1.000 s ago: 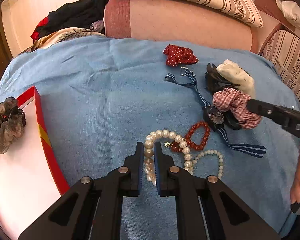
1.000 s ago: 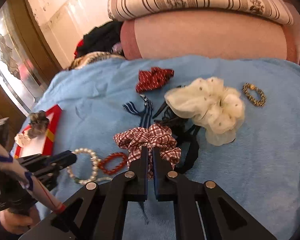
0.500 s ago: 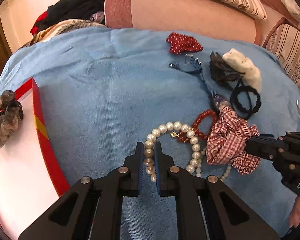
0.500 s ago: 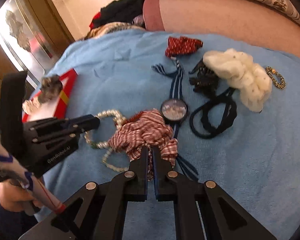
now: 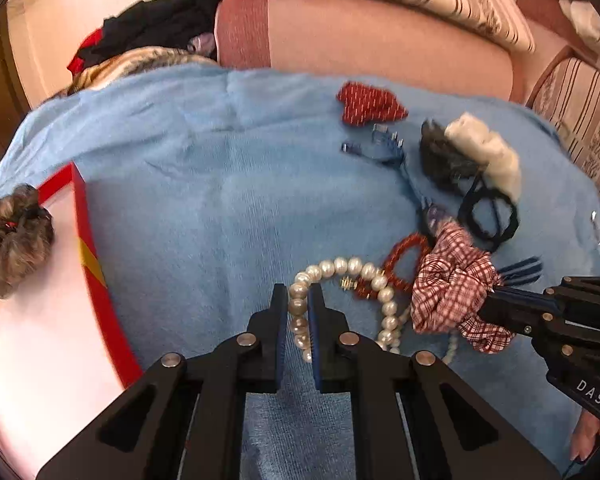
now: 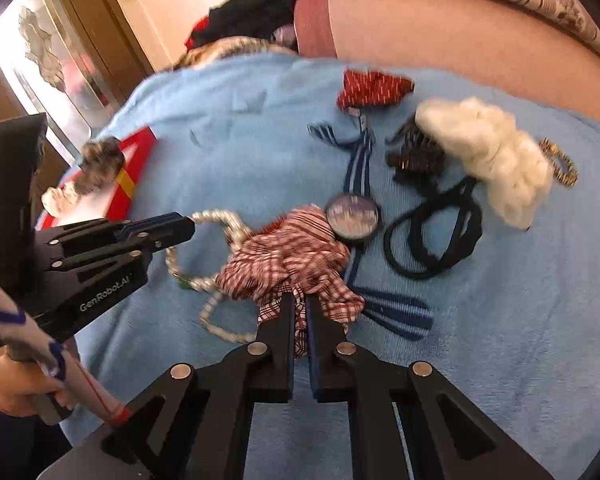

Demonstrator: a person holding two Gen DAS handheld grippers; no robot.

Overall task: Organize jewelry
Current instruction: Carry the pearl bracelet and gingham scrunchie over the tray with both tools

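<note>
On the blue blanket (image 5: 220, 184) my left gripper (image 5: 298, 300) is shut on a white pearl necklace (image 5: 342, 268), whose strand runs between the pads. My right gripper (image 6: 298, 310) is shut on a red-and-white checked scrunchie (image 6: 288, 260), which also shows in the left wrist view as the checked scrunchie (image 5: 452, 284) beside the pearls. A red bead bracelet (image 5: 404, 260) lies partly under both. From the right wrist view the left gripper (image 6: 180, 228) reaches in from the left, held by a hand (image 6: 16, 384). A watch (image 6: 352, 216) on a blue striped strap lies just behind the scrunchie.
A red-edged white tray (image 5: 88, 264) at the left holds a brown scrunchie (image 5: 16, 236). Farther back lie a red dotted scrunchie (image 5: 368, 102), a white fluffy scrunchie (image 6: 496, 156), black hair ties (image 6: 432, 236), a dark hair claw (image 6: 416, 156) and a gold bracelet (image 6: 560, 162). A pink cushion (image 6: 460, 44) bounds the back.
My right gripper has carried the checked scrunchie left and nearer, off the watch and next to the pearls. The left gripper has kept its hold on the necklace and barely moved.
</note>
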